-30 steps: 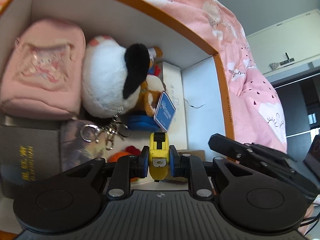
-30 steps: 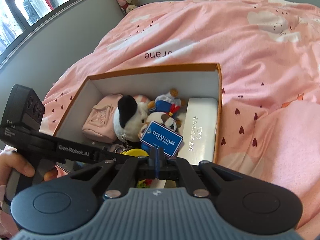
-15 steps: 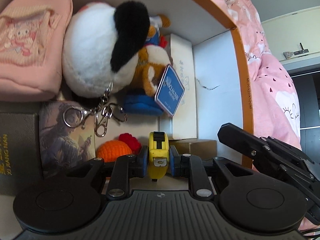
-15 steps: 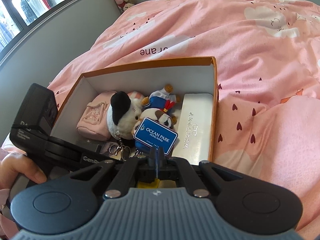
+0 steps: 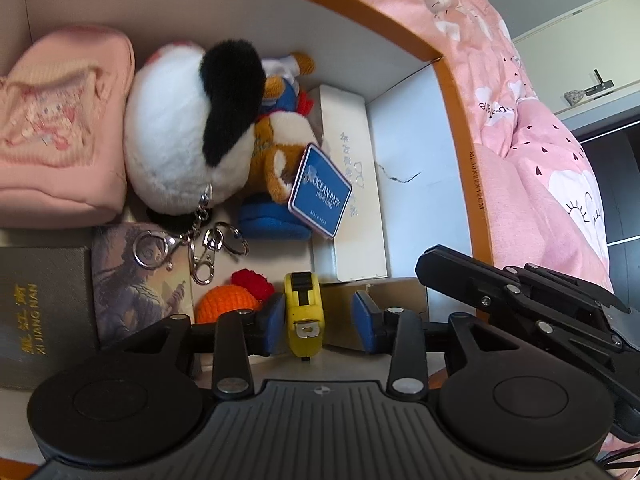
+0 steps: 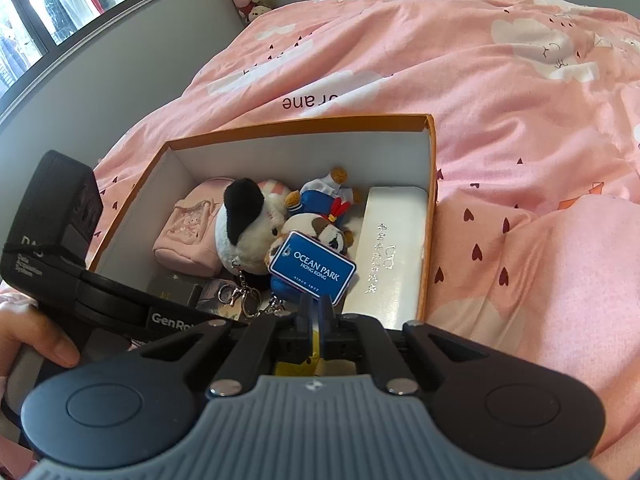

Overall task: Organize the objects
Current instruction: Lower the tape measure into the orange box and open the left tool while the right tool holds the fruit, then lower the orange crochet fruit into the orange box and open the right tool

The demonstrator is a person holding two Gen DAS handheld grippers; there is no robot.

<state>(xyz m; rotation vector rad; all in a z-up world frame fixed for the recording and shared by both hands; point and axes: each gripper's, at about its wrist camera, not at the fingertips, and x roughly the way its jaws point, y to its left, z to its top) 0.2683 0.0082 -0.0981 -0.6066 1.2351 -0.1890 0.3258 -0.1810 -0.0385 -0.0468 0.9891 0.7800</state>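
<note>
Now our left fingers (image 5: 316, 322) are opening and let go of the yellow tape measure (image 5: 303, 307), which sits in the box (image 5: 460, 128). Our right fingers (image 6: 316, 322) are closed and empty.

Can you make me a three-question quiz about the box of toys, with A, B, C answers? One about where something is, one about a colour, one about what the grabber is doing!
1. Where is the yellow tape measure?
A. On the bed cover
B. Inside the box, between the left gripper fingers
C. On top of the pink pouch

2. What colour is the Ocean Park tag?
A. Blue
B. Green
C. Red

3. What are the left gripper's jaws doing?
A. Squeezing the panda plush
B. Clamped tight on the keyrings
C. Opening, with a gap beside the tape measure

Answers:
1 B: it stands in the box between the blue pads.
2 A: the tag is blue with white letters.
3 C: the right pad stands clear of the tape measure.
</note>
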